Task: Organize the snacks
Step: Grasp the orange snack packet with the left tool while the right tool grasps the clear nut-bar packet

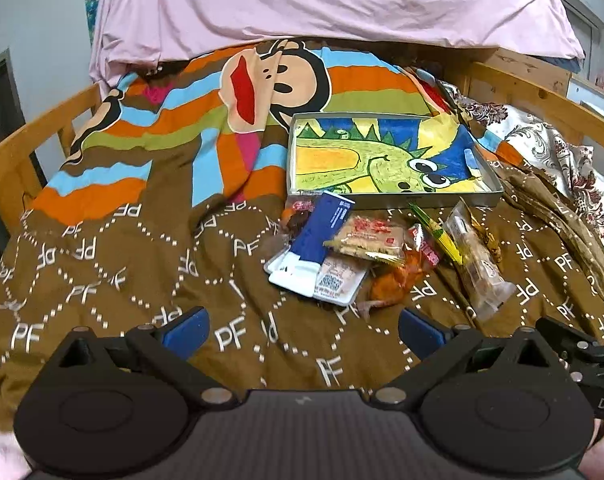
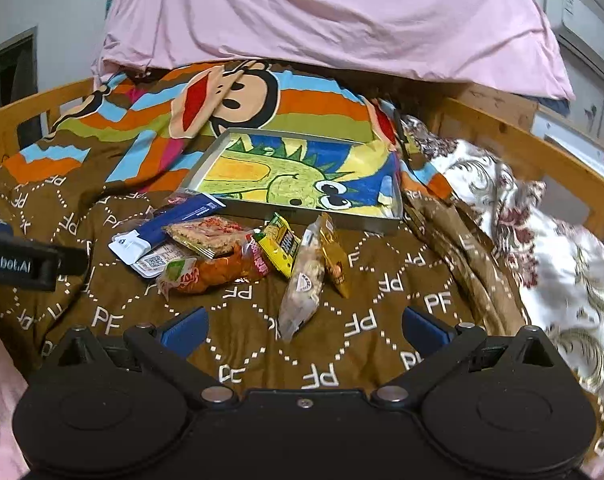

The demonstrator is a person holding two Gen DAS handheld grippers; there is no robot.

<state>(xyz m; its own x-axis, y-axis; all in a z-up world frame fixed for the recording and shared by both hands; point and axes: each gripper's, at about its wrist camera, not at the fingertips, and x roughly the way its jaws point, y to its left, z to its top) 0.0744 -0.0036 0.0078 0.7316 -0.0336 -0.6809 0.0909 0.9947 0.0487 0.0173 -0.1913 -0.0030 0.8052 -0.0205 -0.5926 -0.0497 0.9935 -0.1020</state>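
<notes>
A pile of snack packets lies on a brown quilt: a blue-and-white packet (image 1: 322,236) (image 2: 173,220), a cracker pack (image 1: 366,238) (image 2: 207,236), an orange packet (image 1: 398,280) (image 2: 217,270), a yellow packet (image 1: 442,236) (image 2: 279,246), a clear long pack (image 1: 478,264) (image 2: 306,280) and a gold packet (image 2: 336,260). Behind them lies a shallow grey tray (image 1: 454,198) (image 2: 342,222) lined with a dinosaur drawing, with nothing in it. My left gripper (image 1: 302,330) is open and empty in front of the pile. My right gripper (image 2: 304,328) is open and empty, just short of the clear pack.
The quilt (image 1: 121,264) covers a bed with wooden rails (image 1: 25,140) (image 2: 542,148). A pink sheet (image 1: 322,0) hangs at the back. A floral blanket (image 2: 542,232) lies at the right. The left gripper's body (image 2: 21,260) shows at the right wrist view's left edge.
</notes>
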